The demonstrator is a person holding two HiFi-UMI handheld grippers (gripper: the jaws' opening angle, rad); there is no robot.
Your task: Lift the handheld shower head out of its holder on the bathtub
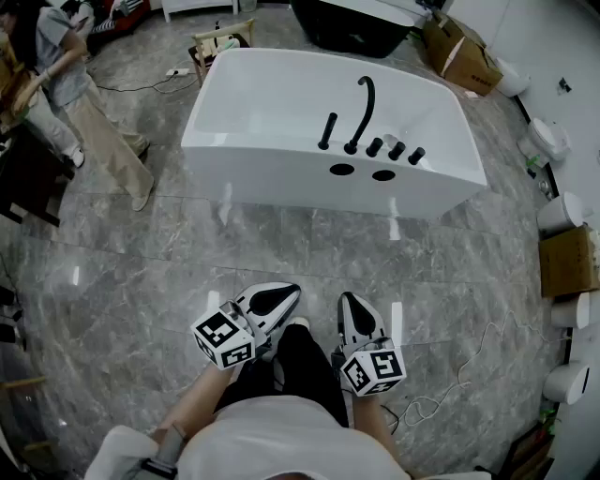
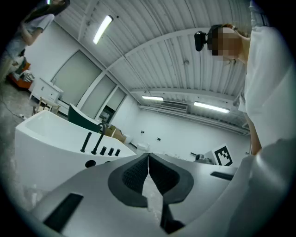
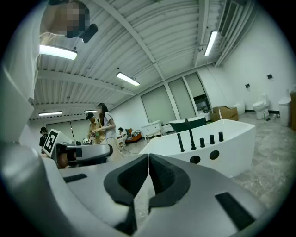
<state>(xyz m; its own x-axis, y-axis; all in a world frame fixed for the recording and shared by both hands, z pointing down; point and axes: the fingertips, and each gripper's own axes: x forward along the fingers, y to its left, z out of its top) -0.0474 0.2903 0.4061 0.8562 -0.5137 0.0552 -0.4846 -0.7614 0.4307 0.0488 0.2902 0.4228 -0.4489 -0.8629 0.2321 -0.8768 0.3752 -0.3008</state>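
Observation:
A white bathtub stands on the grey tiled floor well ahead of me. On its near rim are black fittings: the stick-shaped handheld shower head upright in its holder, a curved spout and three knobs. My left gripper and right gripper are held side by side close to my body, both shut with nothing in them, far from the tub. The left gripper view shows its pads meeting and the shower head at the left. The right gripper view shows shut pads and the shower head beyond.
People stand at the far left. A dark tub sits behind the white one. Cardboard boxes and white toilets line the right side. A white cable lies on the floor by my right foot.

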